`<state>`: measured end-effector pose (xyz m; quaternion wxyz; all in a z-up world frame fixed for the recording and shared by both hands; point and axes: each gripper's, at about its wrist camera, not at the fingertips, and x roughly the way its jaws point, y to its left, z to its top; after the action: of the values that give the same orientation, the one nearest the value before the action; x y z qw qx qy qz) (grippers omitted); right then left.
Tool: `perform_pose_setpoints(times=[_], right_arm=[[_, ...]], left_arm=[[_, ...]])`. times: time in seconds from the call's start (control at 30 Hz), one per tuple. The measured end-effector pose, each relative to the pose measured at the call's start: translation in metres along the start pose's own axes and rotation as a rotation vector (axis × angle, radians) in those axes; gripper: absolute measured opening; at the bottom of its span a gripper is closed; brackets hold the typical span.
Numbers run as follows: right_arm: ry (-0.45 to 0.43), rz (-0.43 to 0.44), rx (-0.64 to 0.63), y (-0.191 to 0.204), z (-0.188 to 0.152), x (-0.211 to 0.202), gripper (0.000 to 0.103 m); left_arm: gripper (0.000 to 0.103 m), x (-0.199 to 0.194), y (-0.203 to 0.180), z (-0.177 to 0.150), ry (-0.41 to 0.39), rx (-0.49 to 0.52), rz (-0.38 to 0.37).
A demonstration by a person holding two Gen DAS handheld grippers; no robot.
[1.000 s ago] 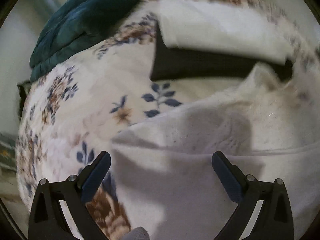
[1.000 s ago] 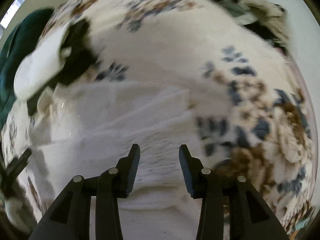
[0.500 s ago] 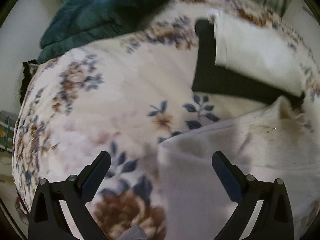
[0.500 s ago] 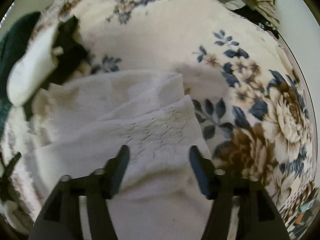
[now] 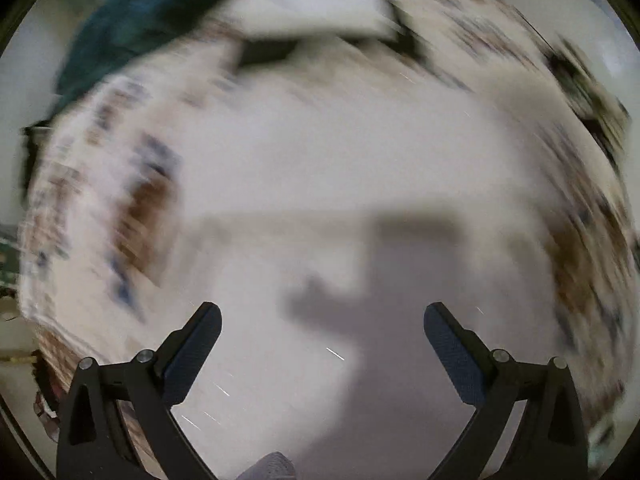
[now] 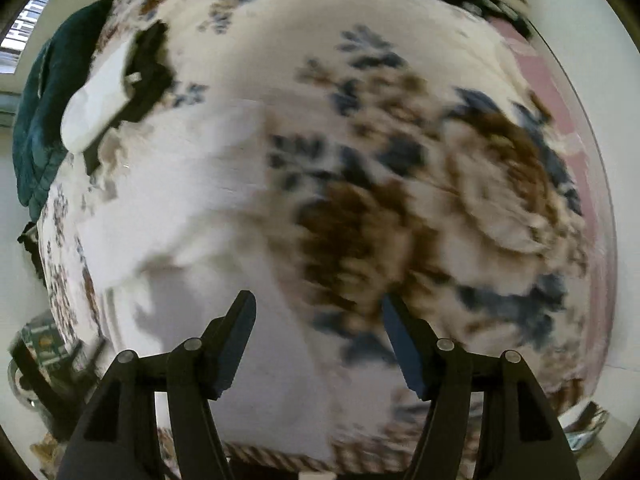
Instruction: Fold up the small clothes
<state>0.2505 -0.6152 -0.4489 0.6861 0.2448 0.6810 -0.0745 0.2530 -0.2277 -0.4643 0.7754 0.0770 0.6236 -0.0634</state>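
Above white garment (image 6: 192,216), R tongs (image 6: 318,312) wider vs earlier, empty.

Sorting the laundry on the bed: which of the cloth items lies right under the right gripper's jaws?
The white garment, spread flat on the floral bedspread. The folded white piece on the black one and the teal cloth sit far off at the bed's edge.

No readable text, label, brand, number or sign anywhere in either wrist view; too much motion blur across both.
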Motion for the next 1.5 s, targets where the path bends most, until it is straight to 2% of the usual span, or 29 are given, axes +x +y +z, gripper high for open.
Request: perform_pose_setpoints(times=[0.13, 0.2, 0.23, 0.27, 0.3, 0.33, 0.37, 0.4, 0.43, 0.47, 0.63, 0.73, 0.77, 0.8, 0.83, 0.87, 1.0, 1.13, 1.33, 1.5], right_arm=[[0.039, 0.016, 0.006, -0.064, 0.007, -0.008, 0.067], [0.060, 0.042, 0.003, -0.084, 0.018, -0.006, 0.067], [0.069, 0.067, -0.006, -0.091, 0.027, -0.002, 0.067], [0.074, 0.089, -0.017, -0.093, 0.034, 0.002, 0.067], [0.081, 0.127, -0.030, -0.093, 0.047, 0.009, 0.067], [0.087, 0.155, -0.034, -0.090, 0.057, 0.015, 0.067], [0.096, 0.201, -0.045, -0.084, 0.069, 0.024, 0.067], [0.102, 0.238, -0.050, -0.077, 0.078, 0.032, 0.067], [0.109, 0.283, -0.058, -0.066, 0.093, 0.043, 0.067], [0.117, 0.311, -0.065, -0.057, 0.104, 0.052, 0.067], [0.165, 0.419, -0.046, -0.006, 0.169, 0.114, 0.065], [0.210, 0.467, 0.013, 0.013, 0.191, 0.149, 0.062], [0.229, 0.477, 0.029, 0.019, 0.195, 0.159, 0.053], [0.240, 0.487, 0.026, 0.028, 0.198, 0.167, 0.036], [0.238, 0.491, 0.019, 0.035, 0.198, 0.168, 0.027], [0.235, 0.481, 0.012, 0.041, 0.197, 0.168, 0.009], [0.179, 0.400, -0.027, 0.066, 0.194, 0.147, 0.008], [0.138, 0.344, -0.141, 0.115, 0.190, 0.099, 0.007], [0.120, 0.268, -0.340, 0.233, 0.168, 0.039, 0.007], [0.107, 0.215, -0.459, 0.350, 0.142, 0.035, 0.007]], left_arm=[[0.103, 0.027, -0.112, -0.075, 0.177, 0.085, -0.162], [0.103, 0.042, -0.154, -0.104, 0.229, 0.136, -0.192], [0.097, 0.051, -0.177, -0.120, 0.238, 0.178, -0.180], [0.090, 0.058, -0.191, -0.130, 0.243, 0.210, -0.162], [0.067, 0.070, -0.208, -0.143, 0.259, 0.246, -0.138], [0.057, 0.078, -0.216, -0.149, 0.266, 0.264, -0.104], [0.052, 0.082, -0.221, -0.152, 0.252, 0.278, -0.069], [0.041, 0.083, -0.222, -0.152, 0.222, 0.278, -0.062], [0.019, 0.082, -0.221, -0.150, 0.208, 0.271, -0.053], [0.010, 0.080, -0.219, -0.148, 0.193, 0.263, -0.038], [0.007, 0.056, -0.190, -0.137, 0.137, 0.167, -0.094], [0.006, 0.037, -0.177, -0.134, 0.105, 0.131, -0.107], [0.006, 0.028, -0.172, -0.132, 0.090, 0.113, -0.115], [0.006, 0.023, -0.168, -0.131, 0.083, 0.101, -0.118], [0.006, 0.015, -0.162, -0.128, 0.071, 0.080, -0.126], [0.006, 0.009, -0.157, -0.129, 0.063, 0.063, -0.130], [0.006, -0.017, -0.124, -0.137, 0.018, -0.035, -0.143], [0.006, -0.041, -0.085, -0.139, -0.027, -0.116, -0.156], [0.006, -0.067, 0.017, -0.140, -0.072, -0.298, -0.200], [0.006, -0.059, 0.094, -0.155, -0.071, -0.498, -0.260]])
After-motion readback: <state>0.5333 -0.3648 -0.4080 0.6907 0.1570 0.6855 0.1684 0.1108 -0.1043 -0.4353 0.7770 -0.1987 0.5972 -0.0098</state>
